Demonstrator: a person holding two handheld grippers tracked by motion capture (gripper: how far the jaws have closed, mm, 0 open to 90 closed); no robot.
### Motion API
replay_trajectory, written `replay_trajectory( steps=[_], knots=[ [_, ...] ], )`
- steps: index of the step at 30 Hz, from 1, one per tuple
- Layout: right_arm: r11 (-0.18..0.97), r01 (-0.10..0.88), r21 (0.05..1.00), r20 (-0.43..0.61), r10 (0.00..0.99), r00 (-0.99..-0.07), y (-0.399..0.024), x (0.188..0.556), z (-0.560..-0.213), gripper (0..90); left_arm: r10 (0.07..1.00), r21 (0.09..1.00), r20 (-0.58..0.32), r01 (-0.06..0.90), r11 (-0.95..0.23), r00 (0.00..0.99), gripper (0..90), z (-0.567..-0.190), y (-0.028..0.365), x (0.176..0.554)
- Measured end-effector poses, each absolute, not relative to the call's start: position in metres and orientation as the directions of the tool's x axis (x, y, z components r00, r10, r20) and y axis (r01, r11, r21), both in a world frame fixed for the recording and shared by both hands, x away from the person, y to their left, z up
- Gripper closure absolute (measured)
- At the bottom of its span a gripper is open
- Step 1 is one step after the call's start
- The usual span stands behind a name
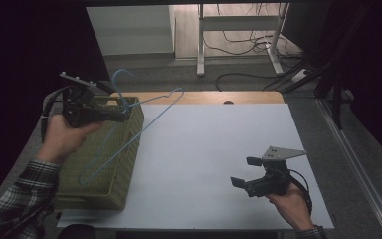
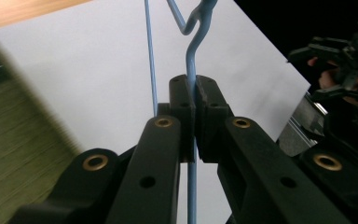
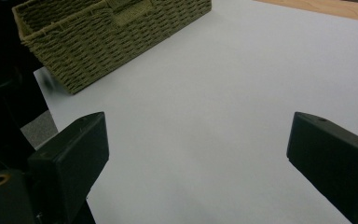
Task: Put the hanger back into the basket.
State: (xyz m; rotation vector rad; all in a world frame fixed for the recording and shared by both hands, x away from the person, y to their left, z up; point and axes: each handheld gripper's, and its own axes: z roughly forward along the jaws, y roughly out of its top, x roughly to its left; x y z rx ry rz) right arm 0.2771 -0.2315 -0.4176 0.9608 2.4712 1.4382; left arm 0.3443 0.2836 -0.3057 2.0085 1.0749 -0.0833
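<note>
A light blue wire hanger [image 1: 154,115] hangs tilted over the woven olive basket [image 1: 99,189] at the table's left, with its lower end down inside the basket. My left gripper [image 1: 124,113] is shut on the hanger's neck just below the hook. In the left gripper view the pads [image 2: 182,100] pinch the hanger's wire [image 2: 192,51] between them. My right gripper [image 1: 245,172] hovers low over the white surface at the front right, open and holding nothing. In the right gripper view its jaws stand wide apart [image 3: 198,140], facing the basket [image 3: 102,37].
A white sheet [image 1: 214,144] covers the tabletop, with a wooden strip [image 1: 204,97] along its far edge. Beyond the table stand white desk legs [image 1: 200,45] and loose cables [image 1: 243,74] on the floor. The right gripper [image 2: 314,72] also appears far off in the left gripper view.
</note>
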Motion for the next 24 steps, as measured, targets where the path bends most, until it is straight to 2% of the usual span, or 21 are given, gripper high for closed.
replay_trajectory(
  steps=[13,24],
  knots=[
    [0.316,0.496,0.809,0.228,0.609,-0.760,-0.249,0.273,-0.426,4.6,0.751,0.639,-0.375,0.738,-0.215,0.544,87.5,-0.328,0.368,0.340],
    [0.297,0.507,0.809,0.231,0.632,-0.740,-0.259,0.274,-0.426,4.6,0.771,0.643,-0.378,0.745,-0.180,0.513,87.5,-0.358,0.410,0.337]
  ],
)
